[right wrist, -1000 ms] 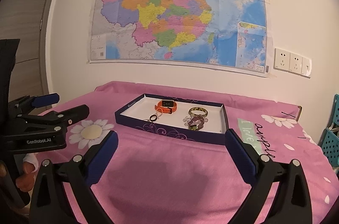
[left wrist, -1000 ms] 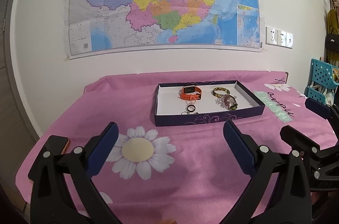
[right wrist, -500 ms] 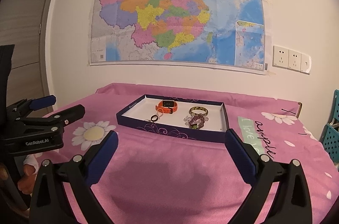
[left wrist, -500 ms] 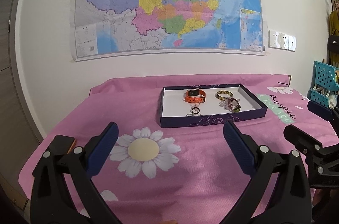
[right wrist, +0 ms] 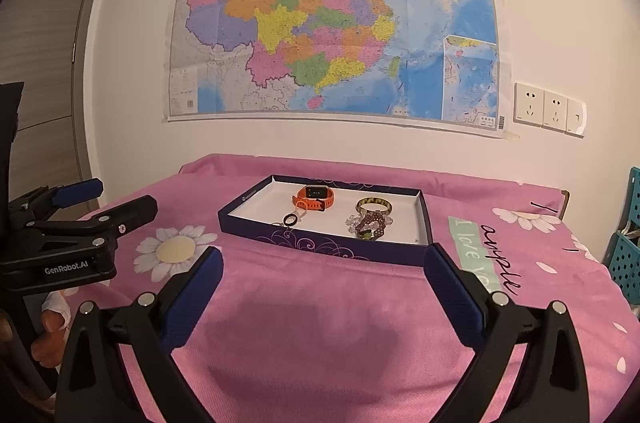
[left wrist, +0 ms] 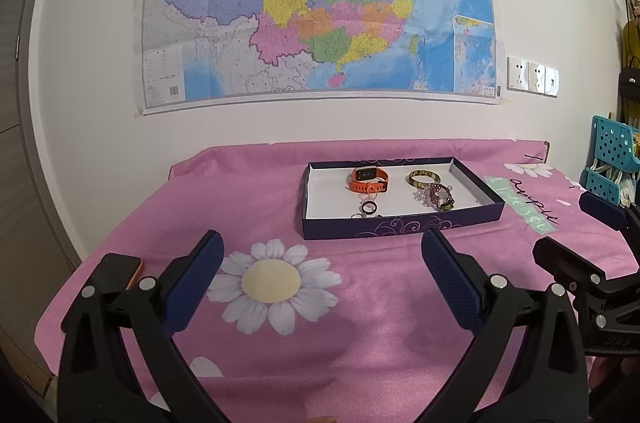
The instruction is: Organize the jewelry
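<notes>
Orange watch (left wrist: 367, 179) lay in navy tray (left wrist: 400, 223) at twelve o'clock, left hand-held gripper (left wrist: 320, 263) and right hand-held gripper (right wrist: 322, 277) gaped wide, empty, above pink tabletop (left wrist: 360, 335).

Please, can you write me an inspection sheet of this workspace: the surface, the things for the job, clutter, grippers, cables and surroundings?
Surface: table under a pink flowered cloth, flat and smooth.
Job's things: shallow dark box holding an orange watch, a green-gold bangle, a beaded bracelet and a small dark ring; all lie inside the box.
Clutter: an orange-edged object at the table's left edge, partly hidden; cannot identify.
Grippers: left hand-held gripper open, empty, short of the box; right hand-held gripper open, empty, also short of the box.
Cables: nothing seen.
Surroundings: wall map, wall sockets, blue perforated baskets, door.
</notes>
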### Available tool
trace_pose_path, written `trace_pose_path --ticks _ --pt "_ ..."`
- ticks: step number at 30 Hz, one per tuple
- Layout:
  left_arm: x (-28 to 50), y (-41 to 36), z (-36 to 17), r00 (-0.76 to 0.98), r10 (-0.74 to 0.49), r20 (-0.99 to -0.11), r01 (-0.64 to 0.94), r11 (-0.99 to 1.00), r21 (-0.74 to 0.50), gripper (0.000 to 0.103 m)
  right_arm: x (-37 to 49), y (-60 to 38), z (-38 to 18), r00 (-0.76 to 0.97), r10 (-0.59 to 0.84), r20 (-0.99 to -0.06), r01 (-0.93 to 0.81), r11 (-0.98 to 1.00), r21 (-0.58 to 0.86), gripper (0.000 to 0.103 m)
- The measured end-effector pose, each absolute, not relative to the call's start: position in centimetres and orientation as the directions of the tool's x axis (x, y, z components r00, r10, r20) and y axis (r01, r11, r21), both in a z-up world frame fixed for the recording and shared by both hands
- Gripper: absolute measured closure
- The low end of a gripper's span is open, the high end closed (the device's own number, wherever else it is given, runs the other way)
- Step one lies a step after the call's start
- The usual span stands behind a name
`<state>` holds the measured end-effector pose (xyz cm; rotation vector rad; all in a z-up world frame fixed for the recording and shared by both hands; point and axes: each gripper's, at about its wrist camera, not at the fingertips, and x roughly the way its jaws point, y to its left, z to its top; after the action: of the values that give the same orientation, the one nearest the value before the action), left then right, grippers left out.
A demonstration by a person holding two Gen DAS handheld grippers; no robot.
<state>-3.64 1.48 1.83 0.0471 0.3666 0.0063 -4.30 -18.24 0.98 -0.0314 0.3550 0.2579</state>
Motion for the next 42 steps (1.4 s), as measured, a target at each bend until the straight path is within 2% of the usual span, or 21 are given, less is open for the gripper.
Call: trace_pose_path --ticks 42 --pt "-3.63 1.57 1.68 0.933 0.016 -0.36 0.001 0.999 0.048 0.006 -4.09 -18.35 0.53 0.9 0.244 -0.361 -0.252 0.967 0.025 0.006"
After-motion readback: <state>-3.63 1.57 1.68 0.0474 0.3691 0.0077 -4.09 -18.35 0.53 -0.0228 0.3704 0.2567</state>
